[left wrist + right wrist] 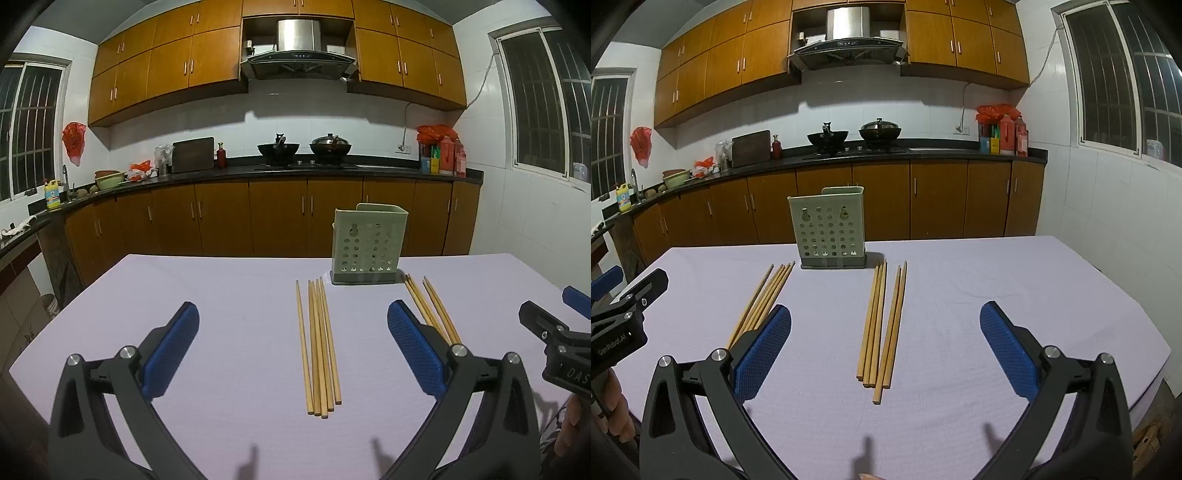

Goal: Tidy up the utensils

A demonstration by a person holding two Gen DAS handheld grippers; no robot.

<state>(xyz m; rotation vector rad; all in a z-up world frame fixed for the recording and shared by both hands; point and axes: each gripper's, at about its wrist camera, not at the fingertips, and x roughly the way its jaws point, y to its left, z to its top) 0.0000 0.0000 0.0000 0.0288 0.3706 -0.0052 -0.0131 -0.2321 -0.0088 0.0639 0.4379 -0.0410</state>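
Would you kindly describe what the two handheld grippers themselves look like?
Both match: the left gripper and right gripper each have curved black frames with triangular cut-outs, silver round pivot bolts, and two fingers faced with textured blue pads. White lettering marks the black bodies, reading "GenRobot.AI" on the left one as seen from the right wrist. No cables show.

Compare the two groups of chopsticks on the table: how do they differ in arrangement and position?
The left group of chopsticks lies left of the green holder, one stick set slightly apart from a tight bunch. The right group of chopsticks lies right of the holder, split into two clusters. Both are bare wood, flat on the cloth, pointing toward the holder.
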